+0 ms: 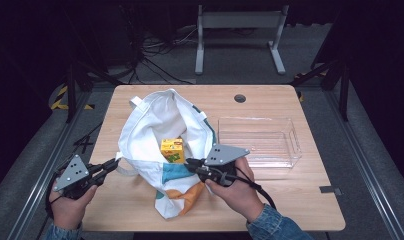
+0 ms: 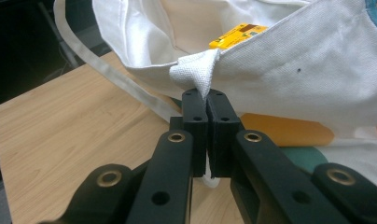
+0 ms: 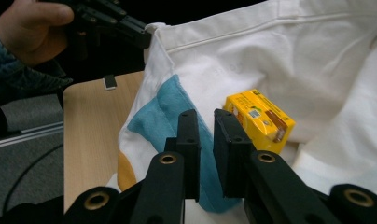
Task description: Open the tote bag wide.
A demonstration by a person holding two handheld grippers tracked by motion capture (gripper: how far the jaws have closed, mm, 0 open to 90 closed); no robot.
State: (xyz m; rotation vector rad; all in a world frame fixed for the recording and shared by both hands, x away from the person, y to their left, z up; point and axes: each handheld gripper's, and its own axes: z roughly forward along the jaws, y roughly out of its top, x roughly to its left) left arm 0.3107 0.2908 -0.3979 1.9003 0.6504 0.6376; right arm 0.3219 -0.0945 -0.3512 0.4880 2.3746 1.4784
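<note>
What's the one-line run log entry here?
left gripper: shut on bag edge | right gripper: open, near yellow carton | carton: in bag

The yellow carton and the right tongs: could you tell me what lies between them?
Only a strip of the white bag; the right gripper view shows the carton just past the tongs, nothing else between.

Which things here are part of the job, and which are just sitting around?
Part of the job:
- bag, its edge pinched by the left gripper
- yellow carton inside the bag
- right gripper, jaws slightly apart with nothing between them, near the carton

Just sitting around:
- clear tray, nothing in it
- table
</note>
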